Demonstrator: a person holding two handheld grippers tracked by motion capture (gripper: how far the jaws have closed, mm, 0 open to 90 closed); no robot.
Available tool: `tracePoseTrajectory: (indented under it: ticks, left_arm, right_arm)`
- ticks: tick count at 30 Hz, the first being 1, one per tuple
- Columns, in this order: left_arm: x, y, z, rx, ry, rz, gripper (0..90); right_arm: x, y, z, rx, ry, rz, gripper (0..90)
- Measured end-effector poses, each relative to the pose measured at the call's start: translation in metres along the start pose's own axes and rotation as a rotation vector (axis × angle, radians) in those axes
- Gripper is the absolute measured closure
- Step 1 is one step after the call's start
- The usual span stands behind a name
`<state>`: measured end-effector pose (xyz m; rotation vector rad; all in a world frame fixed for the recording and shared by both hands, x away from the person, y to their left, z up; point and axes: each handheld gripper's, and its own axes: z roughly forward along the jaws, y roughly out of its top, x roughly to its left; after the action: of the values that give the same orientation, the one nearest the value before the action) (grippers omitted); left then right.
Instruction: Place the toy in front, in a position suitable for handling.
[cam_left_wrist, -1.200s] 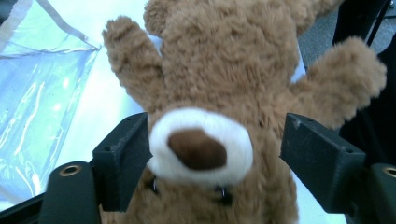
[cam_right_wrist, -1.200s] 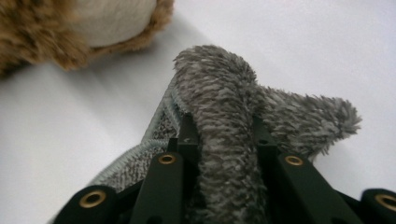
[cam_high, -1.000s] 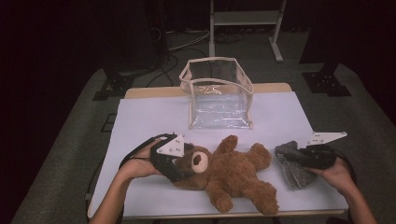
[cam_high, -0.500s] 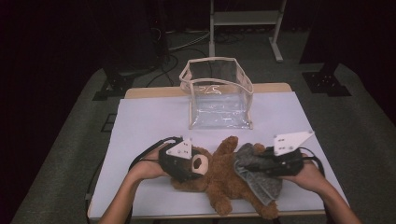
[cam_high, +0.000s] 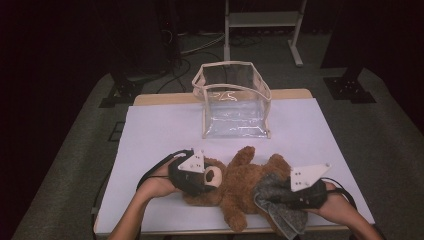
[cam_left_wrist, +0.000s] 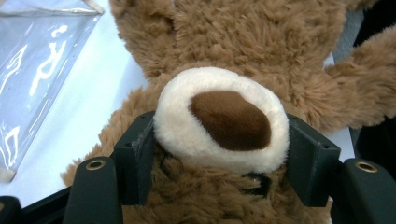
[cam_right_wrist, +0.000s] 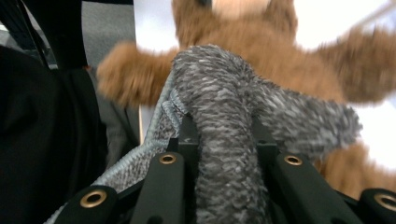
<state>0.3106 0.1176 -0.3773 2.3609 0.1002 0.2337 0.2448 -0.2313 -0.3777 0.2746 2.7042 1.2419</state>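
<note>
Teddy bear (cam_high: 240, 185) lies on its back on the white table (cam_high: 150, 135), near the front edge. Left tool (cam_left_wrist: 219, 154) has just been closing; its jaws now pinch the bear's cream muzzle. Right tool (cam_right_wrist: 224, 140) clamps a bunched grey cloth (cam_right_wrist: 224, 107) over the bear's legs.

Left gripper (cam_high: 207, 176): near the table's front edge, left of middle, jaws have just been closing, pads against both sides of the teddy bear's muzzle (cam_left_wrist: 222, 119).
Right gripper (cam_high: 272, 196): at the front edge, right of middle, jaws clamped on a grey cloth (cam_right_wrist: 229, 135).
Forearms: both enter from the front edge.
</note>
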Motion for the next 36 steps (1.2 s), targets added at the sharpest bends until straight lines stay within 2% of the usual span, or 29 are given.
tracePoseTrajectory:
  ticks: [3, 4, 6, 7, 8, 10, 11, 12, 13, 18, 21, 24, 27, 30, 32, 36]
  left_arm:
    - [-0.001, 0.002, 0.000, 0.010, 0.011, 0.010, 34.4]
    - [-0.002, 0.004, -0.002, 0.029, 0.021, 0.018, 34.8]
    - [-0.002, 0.005, -0.003, 0.040, 0.027, 0.020, 35.3]
    - [-0.002, 0.004, -0.004, 0.046, 0.033, 0.013, 35.4]
    - [0.000, 0.000, -0.011, 0.062, 0.057, -0.005, 35.4]
    - [0.002, -0.003, -0.014, 0.063, 0.065, -0.014, 35.3]
    - [0.004, -0.010, -0.021, 0.063, 0.086, -0.031, 35.1]
    - [0.004, -0.010, -0.021, 0.063, 0.086, -0.031, 34.9]
    - [0.005, -0.018, -0.028, 0.053, 0.106, -0.058, 34.8]
    - [0.005, -0.026, -0.029, 0.016, 0.122, -0.097, 34.5]
    - [0.005, -0.023, -0.023, -0.002, 0.122, -0.099, 34.6]
    - [0.004, -0.017, -0.016, 0.003, 0.131, -0.089, 34.6]
    - [0.005, -0.018, -0.017, 0.004, 0.127, -0.095, 34.6]
    - [0.006, -0.021, -0.018, -0.006, 0.118, -0.097, 34.5]
    - [0.005, -0.024, -0.018, -0.028, 0.113, -0.092, 34.3]
    - [0.006, -0.027, -0.018, -0.040, 0.094, -0.092, 33.8]
  right_arm:
    - [0.004, -0.010, -0.001, -0.002, -0.005, 0.026, 72.3]
    - [0.005, -0.015, 0.003, -0.009, -0.010, 0.037, 72.4]
    - [0.003, -0.014, 0.010, -0.009, -0.018, 0.028, 72.4]
    - [0.001, -0.012, 0.012, -0.010, -0.023, 0.018, 72.4]
    - [-0.002, -0.009, 0.015, -0.016, -0.035, 0.011, 72.4]
    - [-0.006, -0.006, 0.018, -0.019, -0.043, 0.008, 72.3]
    - [-0.014, 0.001, 0.027, -0.024, -0.049, -0.012, 72.3]
    - [-0.019, 0.005, 0.031, -0.024, -0.046, -0.014, 72.4]
    - [-0.024, 0.008, 0.034, -0.027, -0.047, -0.024, 72.3]
    - [-0.046, 0.019, 0.041, -0.032, -0.008, 0.007, 72.3]
    - [-0.046, 0.029, 0.033, -0.076, -0.014, 0.016, 72.3]
    - [-0.038, 0.044, 0.035, -0.111, 0.005, -0.022, 72.2]
    - [-0.030, 0.050, 0.045, -0.080, 0.000, -0.079, 72.2]
    - [-0.030, 0.043, 0.047, -0.087, 0.008, -0.066, 72.1]
    - [-0.031, 0.023, 0.041, -0.104, 0.003, -0.026, 72.1]
    - [-0.028, -0.012, 0.030, -0.082, -0.016, 0.050, 72.1]
